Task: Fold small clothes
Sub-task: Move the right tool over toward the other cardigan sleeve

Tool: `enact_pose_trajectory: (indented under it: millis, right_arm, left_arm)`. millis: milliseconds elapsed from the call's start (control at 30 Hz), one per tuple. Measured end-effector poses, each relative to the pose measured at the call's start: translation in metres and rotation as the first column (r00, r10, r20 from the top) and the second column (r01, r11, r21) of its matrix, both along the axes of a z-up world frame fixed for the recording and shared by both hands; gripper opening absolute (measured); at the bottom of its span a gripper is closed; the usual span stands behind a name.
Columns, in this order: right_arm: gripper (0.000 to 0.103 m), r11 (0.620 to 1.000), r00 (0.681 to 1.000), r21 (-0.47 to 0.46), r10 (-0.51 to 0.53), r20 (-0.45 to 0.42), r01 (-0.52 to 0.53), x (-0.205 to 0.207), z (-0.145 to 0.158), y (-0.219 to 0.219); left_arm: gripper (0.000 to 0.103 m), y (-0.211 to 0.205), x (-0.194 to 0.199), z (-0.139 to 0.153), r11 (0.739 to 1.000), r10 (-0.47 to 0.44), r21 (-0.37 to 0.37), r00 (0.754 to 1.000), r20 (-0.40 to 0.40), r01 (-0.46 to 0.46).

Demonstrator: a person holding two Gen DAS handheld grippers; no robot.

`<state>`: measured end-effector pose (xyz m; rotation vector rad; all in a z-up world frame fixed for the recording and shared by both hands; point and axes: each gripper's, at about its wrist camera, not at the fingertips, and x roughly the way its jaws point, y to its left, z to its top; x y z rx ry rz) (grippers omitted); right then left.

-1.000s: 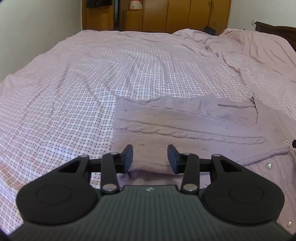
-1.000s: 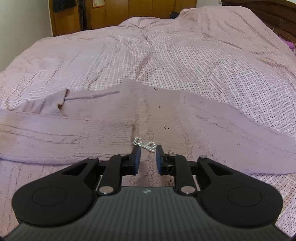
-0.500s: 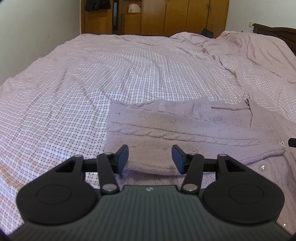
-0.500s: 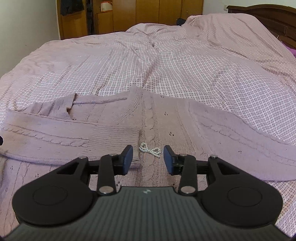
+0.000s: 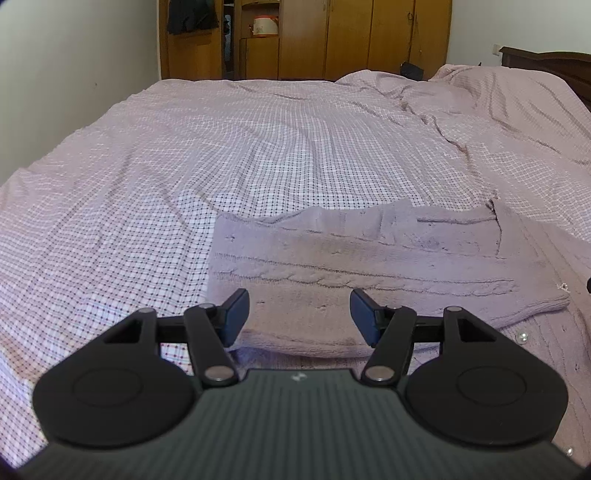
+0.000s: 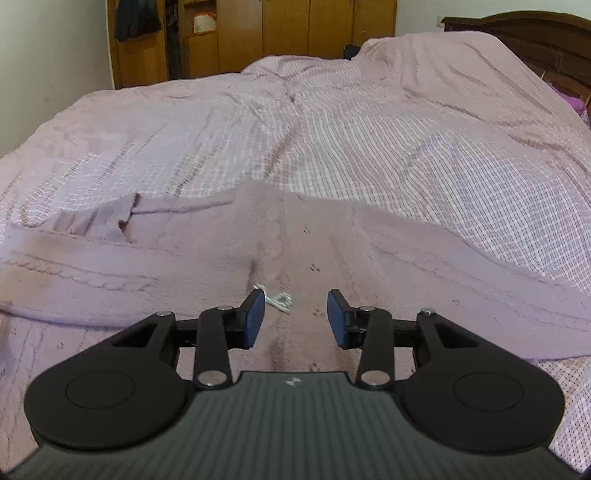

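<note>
A small lilac knitted cardigan (image 5: 369, 266) lies flat on the bed, its left sleeve folded across the body (image 6: 92, 273). Its right sleeve (image 6: 461, 280) stretches out to the right. A small pearl bow (image 6: 277, 297) sits on the front of the cardigan. My left gripper (image 5: 298, 315) is open and empty, just above the folded sleeve's near edge. My right gripper (image 6: 296, 317) is open and empty, above the cardigan's middle, just right of the bow.
The bed is covered by a pink checked sheet (image 5: 184, 166), rumpled towards the far right (image 6: 443, 92). Wooden wardrobes (image 5: 332, 37) stand behind the bed. A dark wooden headboard (image 6: 535, 33) is at the right. A white wall (image 5: 74, 74) runs along the left.
Both grippers have opened wider and pulled back and up from the cardigan. The right gripper, nearly shut a second ago, now stands open. The folded sleeve stays in place.
</note>
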<state>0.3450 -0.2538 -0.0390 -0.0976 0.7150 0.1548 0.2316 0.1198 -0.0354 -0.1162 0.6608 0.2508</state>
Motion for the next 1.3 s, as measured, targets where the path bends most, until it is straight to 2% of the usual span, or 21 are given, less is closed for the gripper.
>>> enact_pose_trajectory:
  millis: [400, 567, 800, 1033, 1300]
  right_arm:
    - [0.045, 0.998, 0.999, -0.037, -0.046, 0.010, 0.046, -0.004, -0.003, -0.034]
    - [0.045, 0.994, 0.995, -0.045, -0.098, -0.005, 0.098, 0.000, -0.008, -0.057]
    - [0.045, 0.984, 0.986, -0.054, -0.169, -0.003, 0.168, 0.002, -0.014, -0.101]
    - [0.045, 0.951, 0.951, -0.043, -0.308, -0.023, 0.307, 0.005, -0.028, -0.177]
    - [0.047, 0.882, 0.881, -0.008, -0.472, -0.042, 0.472, -0.005, -0.049, -0.264]
  left_arm:
    - [0.062, -0.008, 0.001, -0.006, 1.000, -0.015, 0.020, 1.000, -0.001, 0.015]
    - [0.062, -0.012, 0.004, -0.012, 0.998, -0.008, 0.060, 1.000, 0.003, 0.008]
    - [0.062, -0.013, 0.006, -0.016, 0.998, -0.013, 0.064, 1.000, -0.006, 0.013]
    - [0.062, -0.016, 0.007, -0.016, 0.998, -0.012, 0.068, 1.000, -0.010, 0.012]
    - [0.062, -0.015, 0.007, -0.015, 0.998, -0.013, 0.062, 1.000, -0.011, 0.014]
